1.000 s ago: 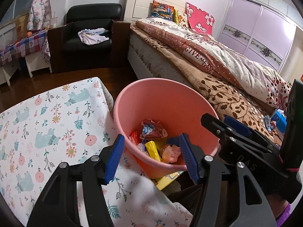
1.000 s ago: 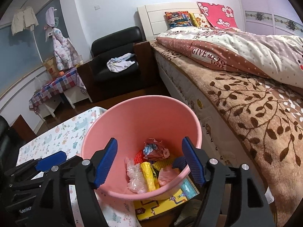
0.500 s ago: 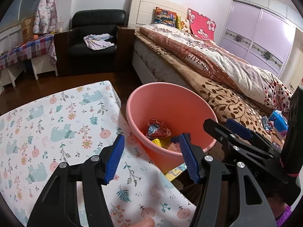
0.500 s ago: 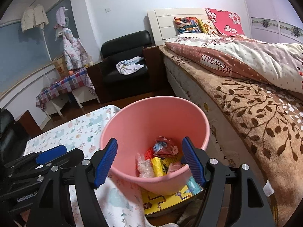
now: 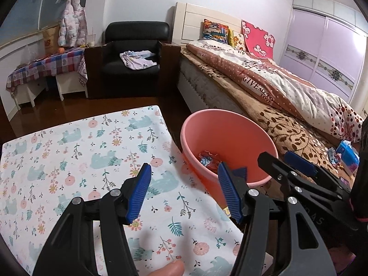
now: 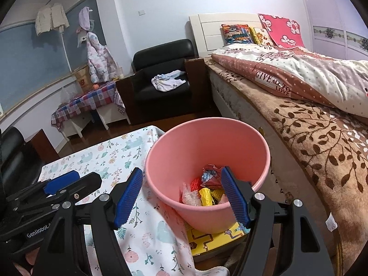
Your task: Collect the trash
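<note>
A pink bucket (image 6: 207, 142) stands between the floral-cloth table and the bed, with several crumpled wrappers (image 6: 208, 191) lying in its bottom. It also shows in the left wrist view (image 5: 225, 135), where a wrapper (image 5: 207, 161) peeks out. My left gripper (image 5: 184, 194) is open and empty above the table's near right part, left of the bucket. My right gripper (image 6: 181, 195) is open and empty, held in front of the bucket's near rim. Each gripper shows in the other's view, the right one (image 5: 299, 168) and the left one (image 6: 62, 181).
The table has a white cloth with bears and flowers (image 5: 80, 161). A bed with a brown leaf blanket (image 6: 322, 142) runs along the right. A blue tissue pack (image 5: 347, 154) lies on it. A black armchair (image 5: 133, 62) stands behind. A yellow sheet (image 6: 216, 239) lies under the bucket.
Both grippers have pulled back and up from the bucket, which now looks smaller and farther. More of the table cloth shows in the left wrist view. Both stay open and empty.
</note>
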Demonstrator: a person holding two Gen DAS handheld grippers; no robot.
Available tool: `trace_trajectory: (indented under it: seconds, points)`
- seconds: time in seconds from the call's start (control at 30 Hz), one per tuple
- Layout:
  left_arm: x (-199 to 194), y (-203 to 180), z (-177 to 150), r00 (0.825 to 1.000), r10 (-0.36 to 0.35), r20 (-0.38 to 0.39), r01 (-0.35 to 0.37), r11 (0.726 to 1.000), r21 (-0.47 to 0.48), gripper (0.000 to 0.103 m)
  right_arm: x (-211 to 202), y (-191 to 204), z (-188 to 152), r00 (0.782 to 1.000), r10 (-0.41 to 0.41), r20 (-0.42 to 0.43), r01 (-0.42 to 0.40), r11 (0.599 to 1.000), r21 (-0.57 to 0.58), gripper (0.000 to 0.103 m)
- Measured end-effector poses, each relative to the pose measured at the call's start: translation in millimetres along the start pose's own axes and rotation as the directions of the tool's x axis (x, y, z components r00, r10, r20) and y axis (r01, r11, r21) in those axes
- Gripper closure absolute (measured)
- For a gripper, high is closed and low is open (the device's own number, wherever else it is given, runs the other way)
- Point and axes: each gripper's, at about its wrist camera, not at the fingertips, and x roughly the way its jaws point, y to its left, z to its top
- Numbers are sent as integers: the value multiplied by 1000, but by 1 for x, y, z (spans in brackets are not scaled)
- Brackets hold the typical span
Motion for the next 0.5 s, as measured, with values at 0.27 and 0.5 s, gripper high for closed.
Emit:
trace_trajectory:
  seconds: [0.27,0.5]
  points:
    - [-7,3,-4,1000,1,15,-1,1000,-4,43,-5,3,0,1000,-6,9,6,1000,-7,33]
    - [-11,4,-5,1000,6,24,-6,1000,-5,43,-5,3,1,1000,-6,8,6,1000,-8,33]
